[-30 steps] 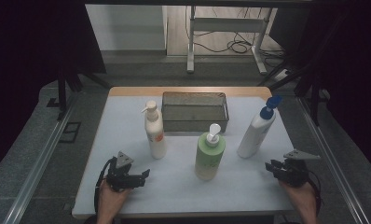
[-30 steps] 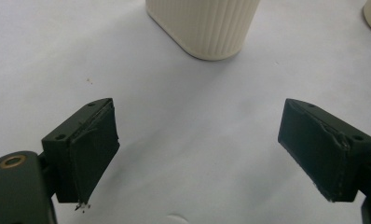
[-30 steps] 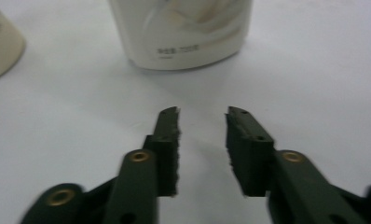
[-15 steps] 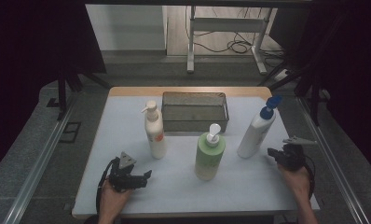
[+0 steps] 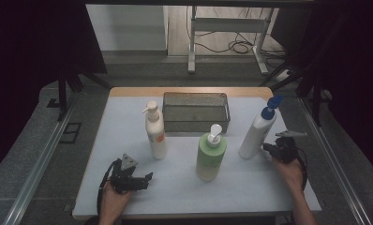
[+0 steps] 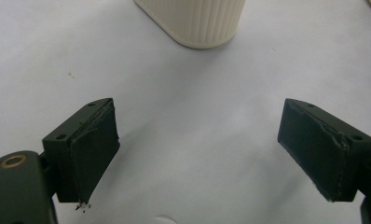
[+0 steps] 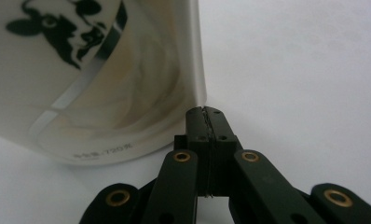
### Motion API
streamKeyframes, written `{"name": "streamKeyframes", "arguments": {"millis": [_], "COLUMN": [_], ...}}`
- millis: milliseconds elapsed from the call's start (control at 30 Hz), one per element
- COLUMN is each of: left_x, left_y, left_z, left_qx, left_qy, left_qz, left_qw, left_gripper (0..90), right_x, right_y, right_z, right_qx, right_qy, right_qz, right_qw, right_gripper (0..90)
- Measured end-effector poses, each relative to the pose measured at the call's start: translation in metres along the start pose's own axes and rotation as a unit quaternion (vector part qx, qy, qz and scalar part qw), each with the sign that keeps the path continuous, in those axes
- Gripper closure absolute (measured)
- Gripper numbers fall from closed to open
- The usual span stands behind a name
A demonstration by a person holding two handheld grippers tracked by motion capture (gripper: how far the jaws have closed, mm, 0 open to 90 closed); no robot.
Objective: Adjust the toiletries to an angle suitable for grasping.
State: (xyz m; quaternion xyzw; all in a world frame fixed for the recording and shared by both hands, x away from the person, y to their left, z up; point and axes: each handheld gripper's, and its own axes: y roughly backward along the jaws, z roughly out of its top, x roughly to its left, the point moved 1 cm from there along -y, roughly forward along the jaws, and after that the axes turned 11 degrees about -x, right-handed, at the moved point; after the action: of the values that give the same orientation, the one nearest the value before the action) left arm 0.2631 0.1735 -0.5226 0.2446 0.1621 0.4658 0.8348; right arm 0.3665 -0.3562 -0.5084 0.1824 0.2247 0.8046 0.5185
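Your right gripper (image 5: 269, 148) lies low over the tabletop (image 5: 250, 187) at its right side, your hand behind it, its jaws clenched together on nothing and their tips just beside the base of the white bottle (image 5: 256, 133), though you cannot tell whether they touch it. That bottle stands upright, tall with a blue pump cap; the right gripper view shows a black cow drawing on its side. Your left gripper (image 5: 145, 177) rests near the front left edge, jaws released wide, near the cream pump bottle (image 5: 155, 136).
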Motion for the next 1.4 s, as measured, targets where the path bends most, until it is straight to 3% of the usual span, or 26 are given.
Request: {"name": "streamKeyframes", "arguments": {"millis": [500,700,867,967,1067,1167,1200,1267,1400], "left_x": [0.000,0.001,-0.001,-0.003,-0.002,-0.001,-0.001,-0.001,-0.001], "left_y": [-0.001,0.001,-0.001,-0.001,-0.002,-0.002,-0.001,-0.001,-0.001], "left_z": [-0.001,-0.001,-0.001,0.000,0.000,0.000,0.000,0.001,0.000], "left_qx": [0.004,0.002,0.006,0.006,0.005,0.004,0.003,0.003,0.005], "left_qy": [-0.003,0.000,-0.004,-0.008,-0.006,-0.005,-0.006,-0.006,-0.009], "left_qz": [0.002,0.004,0.003,0.002,0.002,0.001,0.001,0.001,0.002], "left_qw": [1.0000,1.0000,1.0000,0.9999,1.0000,1.0000,1.0000,1.0000,0.9999], "left_gripper": [12.1,12.2,12.2,12.2,12.2,12.2,12.2,12.2,12.2], "right_x": [-0.004,0.001,0.020,0.029,0.047,0.056,0.066,0.070,0.092], "right_y": [-0.022,0.008,0.039,0.048,0.055,0.055,0.052,0.051,0.038], "right_z": [0.011,0.007,0.003,0.003,0.003,0.004,0.005,0.005,0.011], "right_qx": [0.004,-0.017,-0.037,-0.045,-0.049,-0.049,-0.051,-0.051,-0.056], "right_qy": [0.003,0.007,0.020,0.021,0.031,0.037,0.040,0.042,0.049], "right_qz": [-0.002,-0.005,0.017,0.027,0.043,0.048,0.056,0.056,0.054], "right_qw": [1.0000,0.9998,0.9990,0.9984,0.9974,0.9970,0.9964,0.9962,0.9958], "right_gripper": [89.8,89.8,89.8,89.8,89.8,89.8,89.8,89.8,89.8]}}
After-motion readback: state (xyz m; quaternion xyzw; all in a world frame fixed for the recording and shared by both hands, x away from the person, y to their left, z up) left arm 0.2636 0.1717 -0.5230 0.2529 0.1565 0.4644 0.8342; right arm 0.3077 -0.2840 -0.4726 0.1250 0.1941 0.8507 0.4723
